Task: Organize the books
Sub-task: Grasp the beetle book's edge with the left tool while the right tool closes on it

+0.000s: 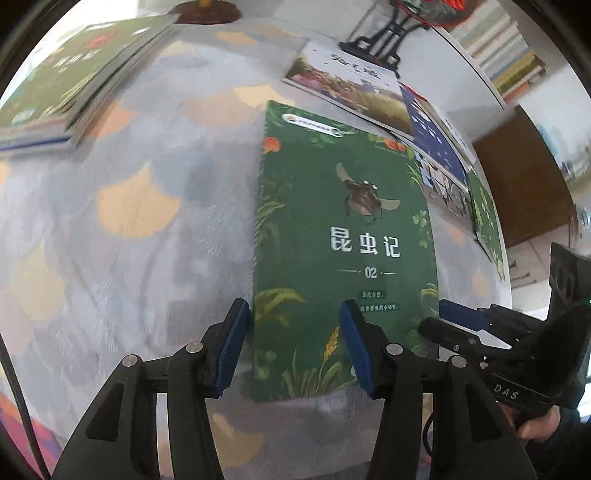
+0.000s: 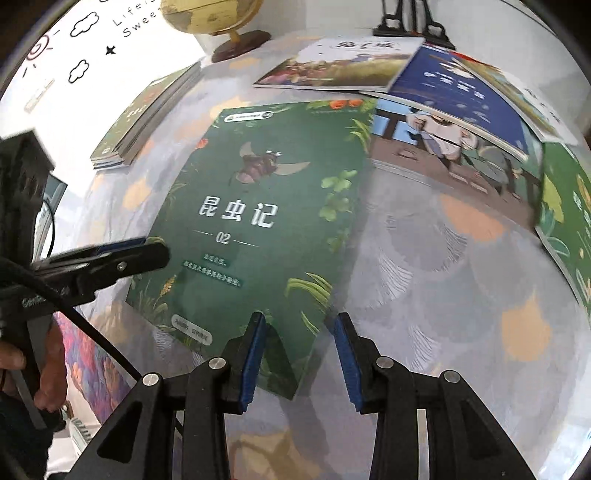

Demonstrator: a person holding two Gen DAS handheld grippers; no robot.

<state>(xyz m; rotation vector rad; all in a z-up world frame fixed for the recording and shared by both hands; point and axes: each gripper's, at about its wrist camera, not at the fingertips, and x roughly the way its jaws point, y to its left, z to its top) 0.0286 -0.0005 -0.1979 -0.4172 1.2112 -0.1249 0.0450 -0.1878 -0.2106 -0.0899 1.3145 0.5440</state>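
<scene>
- Green insect book [image 1: 343, 251], volume 02 with a beetle on the cover, lies flat and face up on the leaf-print tablecloth [image 1: 129, 229]. Its near edge lies by both grippers.
- Left gripper [image 1: 295, 343]: jaws apart, straddling the book's near left corner from above. Pads look clear of the cover, so nothing is gripped.
- Right gripper [image 2: 300, 356]: jaws apart over the near right corner, one pad above the cover, one over bare cloth. Nothing held.
- Risk: the book lies flush on soft cloth. A pad coming straight down may pinch tablecloth along with the cover, or only press the book flat.
- Risk: the cover looks thin and glossy. A corner-only grip could let it droop, slip or crease when lifted.
- Risk: both grippers crowd the same edge. The right gripper shows just beside the left one in the left wrist view, so a knock between them seems possible.
- Risk: the far corner sits close to the overlapping loose books [image 2: 436, 122] at the back right. Whether it touches them is unclear; pushing the book away could shove that spread.
- Stack of books [image 2: 147, 114] stands well apart at the far left, near the globe [image 2: 221, 22]; likely the destination. A careless drop there could skew it.
</scene>
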